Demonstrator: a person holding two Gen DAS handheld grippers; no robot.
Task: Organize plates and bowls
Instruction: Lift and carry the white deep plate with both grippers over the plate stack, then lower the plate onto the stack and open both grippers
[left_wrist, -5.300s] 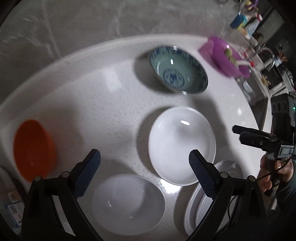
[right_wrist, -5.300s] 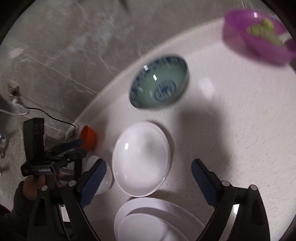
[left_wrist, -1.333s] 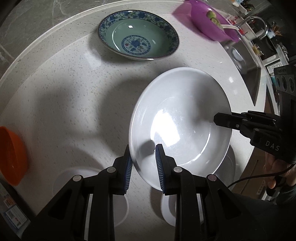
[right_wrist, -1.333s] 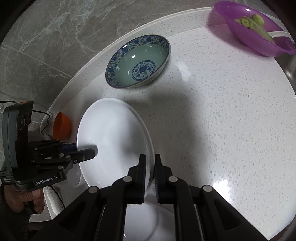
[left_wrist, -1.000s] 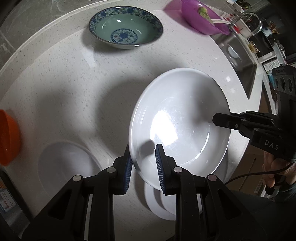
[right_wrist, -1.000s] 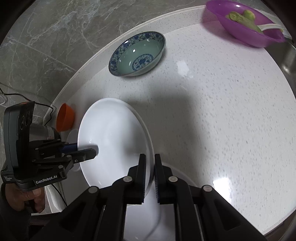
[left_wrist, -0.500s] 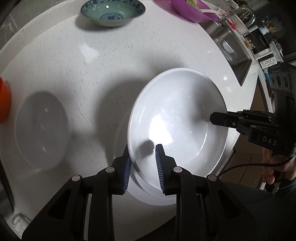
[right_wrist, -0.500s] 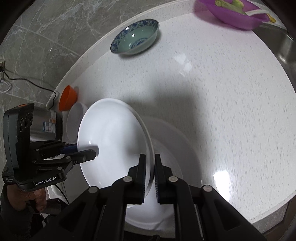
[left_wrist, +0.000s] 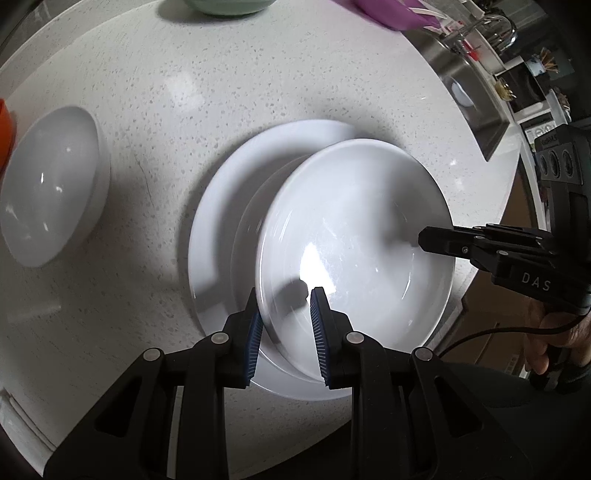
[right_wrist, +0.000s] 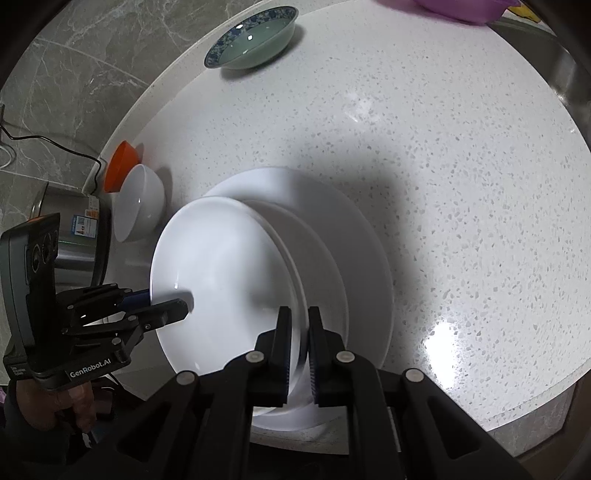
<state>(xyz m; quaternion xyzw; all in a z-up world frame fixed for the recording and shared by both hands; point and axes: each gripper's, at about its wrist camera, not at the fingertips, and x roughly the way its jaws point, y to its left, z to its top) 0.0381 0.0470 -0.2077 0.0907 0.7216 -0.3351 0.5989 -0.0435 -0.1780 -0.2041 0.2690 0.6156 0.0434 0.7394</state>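
Observation:
Both grippers hold one white deep plate (left_wrist: 354, 236) by opposite rims. My left gripper (left_wrist: 286, 325) is shut on its near rim; my right gripper (right_wrist: 298, 350) is shut on the other rim and shows in the left wrist view (left_wrist: 428, 240). The plate (right_wrist: 221, 277) hangs tilted just above a stack of white plates (left_wrist: 218, 229) near the counter's front edge, which also shows in the right wrist view (right_wrist: 362, 258). A small white bowl (left_wrist: 48, 184) sits to the left, an orange bowl (right_wrist: 120, 166) beyond it.
A blue-patterned green bowl (right_wrist: 251, 40) sits at the far side of the round white counter (right_wrist: 443, 147). A purple bowl (left_wrist: 388, 14) is at the back right beside a steel sink (left_wrist: 461, 85). A steel pot (right_wrist: 74, 229) stands off the counter's left edge.
Both grippers have carried the white deep plate back toward the counter's front edge, over the stack of plates. The far bowls have receded toward the top of the views.

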